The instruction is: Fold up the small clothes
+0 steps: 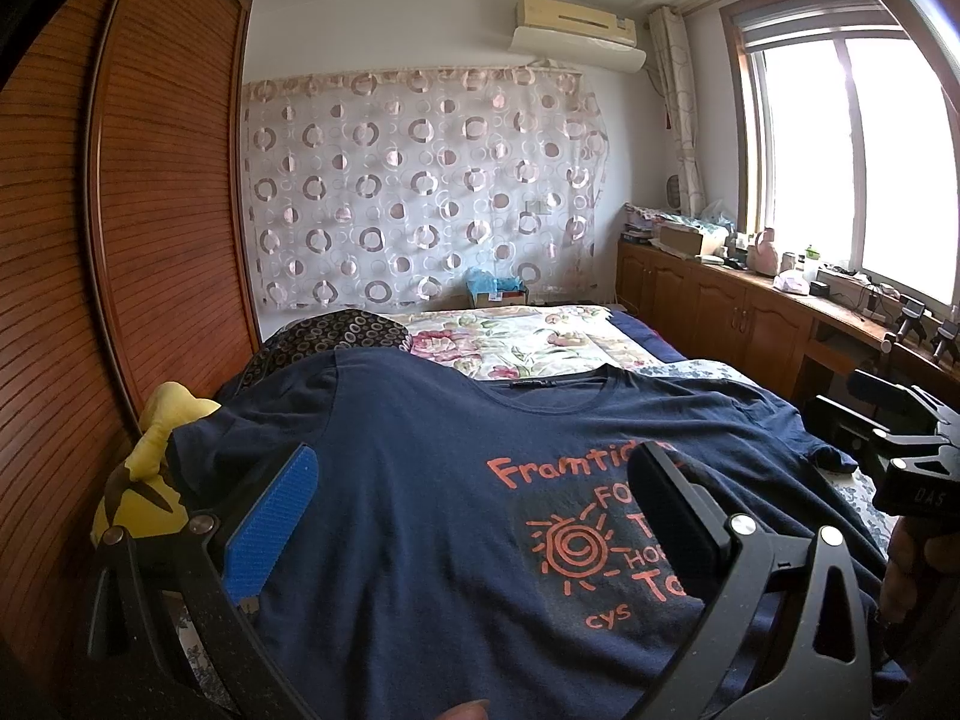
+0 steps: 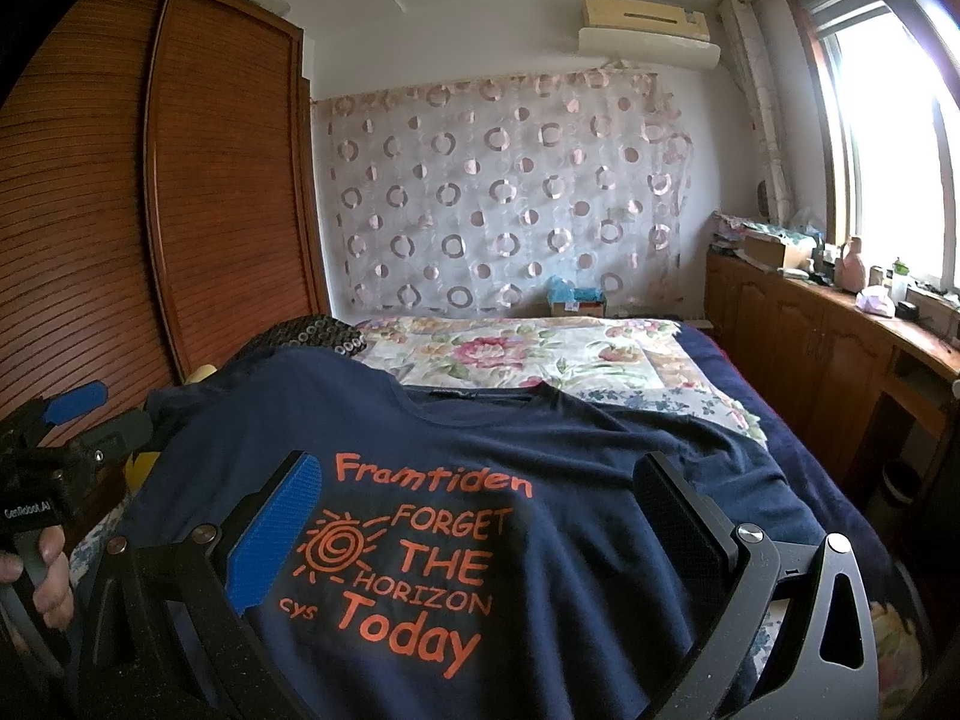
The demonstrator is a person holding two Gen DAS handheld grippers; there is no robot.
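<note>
Navy T-shirt (image 2: pixel 540 480) lies flat beneath both grippers' spread fingers (image 1: pixel 273 522).

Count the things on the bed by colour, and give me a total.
Navy: 1, the T-shirt with orange print
Yellow: 1, the soft toy by its left sleeve
Black with rings: 1, the cushion behind the shirt
Floral: 1, the quilt
Total: 4
</note>
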